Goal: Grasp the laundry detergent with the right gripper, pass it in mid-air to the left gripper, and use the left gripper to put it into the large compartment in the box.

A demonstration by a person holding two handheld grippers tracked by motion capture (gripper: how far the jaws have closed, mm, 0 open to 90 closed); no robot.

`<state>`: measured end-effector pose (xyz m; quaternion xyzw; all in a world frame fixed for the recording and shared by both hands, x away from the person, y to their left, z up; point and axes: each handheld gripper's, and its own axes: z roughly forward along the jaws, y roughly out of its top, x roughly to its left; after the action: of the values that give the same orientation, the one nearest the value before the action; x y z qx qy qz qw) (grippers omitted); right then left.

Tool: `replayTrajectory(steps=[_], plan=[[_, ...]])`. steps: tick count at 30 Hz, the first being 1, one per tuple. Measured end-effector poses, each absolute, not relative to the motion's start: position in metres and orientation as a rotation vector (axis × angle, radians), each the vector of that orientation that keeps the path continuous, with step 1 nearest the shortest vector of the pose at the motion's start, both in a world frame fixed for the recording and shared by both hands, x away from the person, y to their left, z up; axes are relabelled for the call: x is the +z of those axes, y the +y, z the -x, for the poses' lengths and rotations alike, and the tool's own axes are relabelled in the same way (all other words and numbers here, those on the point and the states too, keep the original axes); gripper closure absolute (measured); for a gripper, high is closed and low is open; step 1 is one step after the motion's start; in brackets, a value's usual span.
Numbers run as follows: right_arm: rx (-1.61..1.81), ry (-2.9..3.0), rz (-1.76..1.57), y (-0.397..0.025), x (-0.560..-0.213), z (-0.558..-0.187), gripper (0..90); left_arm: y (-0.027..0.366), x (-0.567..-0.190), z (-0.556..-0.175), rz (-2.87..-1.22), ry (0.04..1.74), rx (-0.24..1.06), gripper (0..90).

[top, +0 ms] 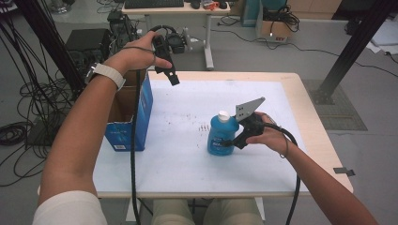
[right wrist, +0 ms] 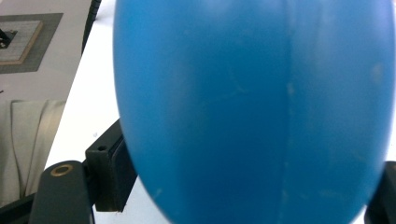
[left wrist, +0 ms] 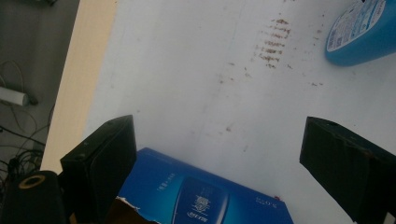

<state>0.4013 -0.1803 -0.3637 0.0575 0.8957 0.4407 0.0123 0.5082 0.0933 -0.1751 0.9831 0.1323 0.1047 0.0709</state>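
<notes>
Item: blue bottle (top: 222, 136), upright at mid-table, clamped low on its body by my right gripper (top: 233, 141).
Long axis vertical, white cap up; the open blue carton (top: 132, 114) stands to its left at the table (top: 291, 93) edge. My left gripper (top: 172, 78), jaws spread and empty, hovers above the carton's far end.

The left black two-jaw gripper (top: 172, 77) is held raised on an extended forearm, jaws pointing downward and spread wide apart. The right black two-jaw gripper (top: 229, 142), carrying a grey three-cornered plate, is held low with its jaws clamped on both sides.
</notes>
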Motion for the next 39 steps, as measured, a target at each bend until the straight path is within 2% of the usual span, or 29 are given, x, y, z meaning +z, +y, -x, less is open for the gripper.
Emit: replayTrajectory(steps=[30, 39], plan=[[1.427, 2.762, -0.164, -0.1775, -0.3723, -0.4001, 28.0, 0.0936, -0.1755, -0.5075, -2.956, 0.402, 0.315, 11.3], [1.427, 2.759, -0.149, -0.1777, -0.374, -0.4008, 35.4, 0.0937, -0.1754, -0.5076, -2.957, 0.403, 0.314, 11.3]])
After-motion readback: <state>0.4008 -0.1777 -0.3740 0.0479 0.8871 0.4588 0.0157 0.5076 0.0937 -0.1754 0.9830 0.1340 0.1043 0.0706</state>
